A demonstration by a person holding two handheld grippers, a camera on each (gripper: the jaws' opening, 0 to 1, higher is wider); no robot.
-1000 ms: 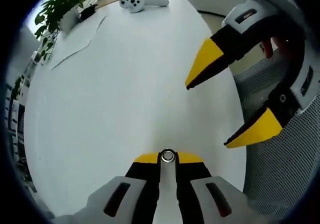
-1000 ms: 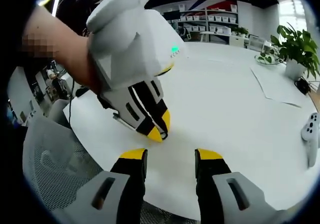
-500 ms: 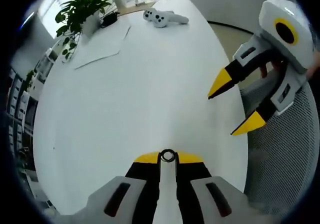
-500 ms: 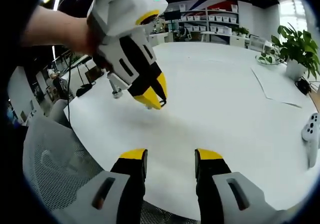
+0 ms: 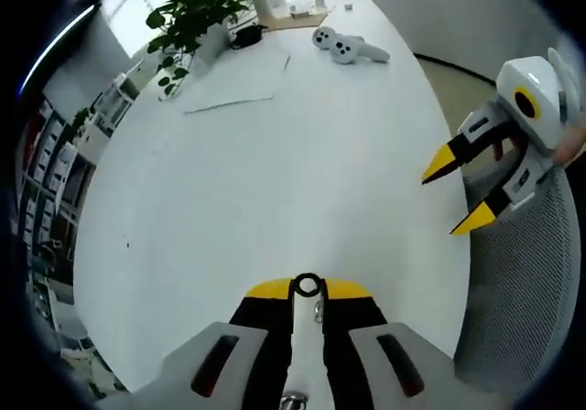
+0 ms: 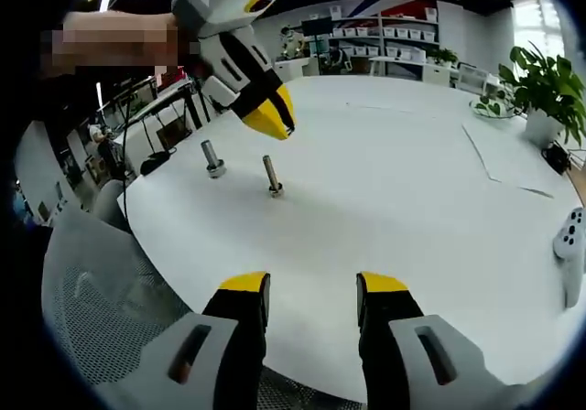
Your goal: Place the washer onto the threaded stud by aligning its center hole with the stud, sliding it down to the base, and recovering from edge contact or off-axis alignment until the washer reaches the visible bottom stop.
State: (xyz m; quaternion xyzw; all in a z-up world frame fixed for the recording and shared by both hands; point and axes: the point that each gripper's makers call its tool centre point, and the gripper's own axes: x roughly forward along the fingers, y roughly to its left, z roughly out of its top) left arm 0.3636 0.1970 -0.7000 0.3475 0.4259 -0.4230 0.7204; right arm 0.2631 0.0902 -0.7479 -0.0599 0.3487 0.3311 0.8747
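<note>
- Right claw [image 6: 311, 286]: jaws apart, nothing between them, hanging over the near edge of the white worktop [image 6: 394, 199]; the threaded stud lies beyond its tips, well apart from them.
- Mesh chair [image 6: 101, 309]: on the near side of the stud, below the worktop edge.
- Threaded stud [image 6: 272, 176]: upright on the worktop, bare along its shaft, a wider collar at its foot.
- Second bolt [image 6: 212, 158]: upright, just beside the stud.
- Left claw [image 6: 271, 120]: raised above the stud and slightly beyond it, not touching; yellow tips drawn together.
- Washer [image 5: 307, 286]: a small metal ring pinched between the tips of the left claw [image 5: 307, 288], clear of the stud.
- Paper sheet [image 6: 506, 158], game controller [image 6: 569, 243], potted plant [image 6: 538, 85]: well beyond the stud, at the far side of the worktop.
</note>
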